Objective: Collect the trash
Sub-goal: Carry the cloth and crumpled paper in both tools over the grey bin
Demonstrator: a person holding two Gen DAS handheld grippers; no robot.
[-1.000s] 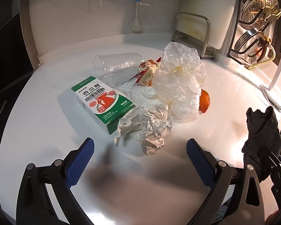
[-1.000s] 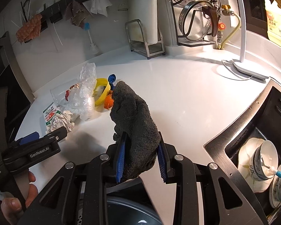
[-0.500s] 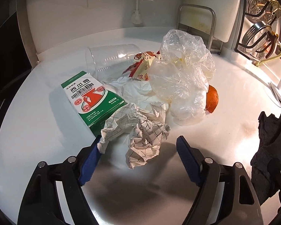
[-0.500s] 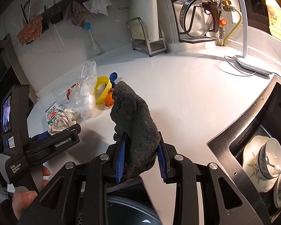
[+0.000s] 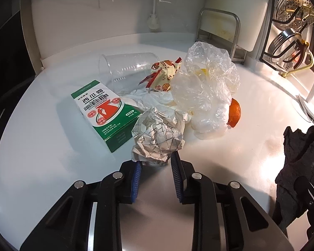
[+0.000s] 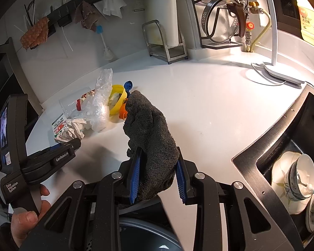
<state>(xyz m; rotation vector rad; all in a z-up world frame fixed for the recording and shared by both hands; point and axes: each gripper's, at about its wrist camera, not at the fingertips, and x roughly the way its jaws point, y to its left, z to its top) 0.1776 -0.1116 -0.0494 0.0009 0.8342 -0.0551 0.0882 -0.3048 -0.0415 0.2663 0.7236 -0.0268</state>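
Observation:
A pile of trash lies on the white counter (image 5: 41, 146): crumpled checked paper (image 5: 159, 131), a green box (image 5: 106, 113), a clear cup (image 5: 127, 67) on its side, a snack wrapper (image 5: 163, 73), a plastic bag (image 5: 205, 87) and orange peel (image 5: 234, 110). My left gripper (image 5: 156, 161) is closing its jaws, and both blue pads touch the near end of the crumpled paper between them. My right gripper (image 6: 159, 156) is shut on a dark grey cloth (image 6: 148, 125), held upright to the right of the pile. In the right wrist view the left gripper (image 6: 69, 146) reaches the crumpled paper (image 6: 73, 129).
A yellow ring (image 6: 117, 100) and blue cap (image 6: 128, 85) lie behind the bag. A metal rack (image 6: 163, 41), a lid stand (image 6: 219, 21) and a lamp base (image 6: 270, 75) line the back. A sink (image 6: 251, 167) with dishes is at right. A round grey container (image 6: 144, 234) sits below.
The left gripper moved forward to the crumpled paper and its jaws narrowed from wide open until they squeeze the paper's near end. The right gripper and its cloth stayed put.

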